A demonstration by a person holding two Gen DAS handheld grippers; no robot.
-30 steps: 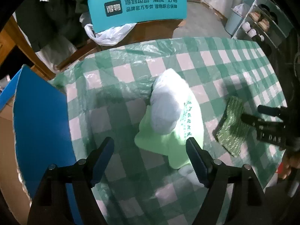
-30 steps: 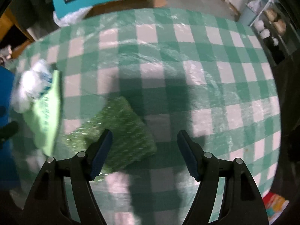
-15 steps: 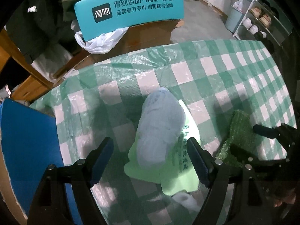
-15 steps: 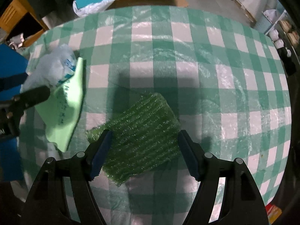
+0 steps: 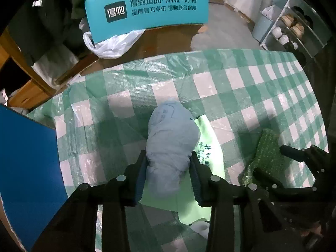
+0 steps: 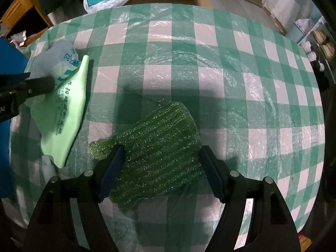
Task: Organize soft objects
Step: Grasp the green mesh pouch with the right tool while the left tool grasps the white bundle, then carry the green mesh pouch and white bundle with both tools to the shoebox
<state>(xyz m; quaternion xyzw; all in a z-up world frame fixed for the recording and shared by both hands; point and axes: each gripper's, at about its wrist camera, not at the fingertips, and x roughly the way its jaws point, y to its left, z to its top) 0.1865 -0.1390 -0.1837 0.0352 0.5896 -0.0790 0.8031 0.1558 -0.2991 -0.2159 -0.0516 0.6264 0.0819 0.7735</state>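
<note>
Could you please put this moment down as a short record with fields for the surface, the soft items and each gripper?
surface: table with green and white checked cloth under clear plastic
item 1: pale blue-white plastic bundle, lying on a light green printed bag
item 2: dark green glittery scrubbing pad, flat on the cloth, to the right of the bag
left gripper: jaws closing, pads pressing both sides of the bundle
right gripper: jaws wide, straddling the pad, not squeezing it
background: teal printed box
</note>
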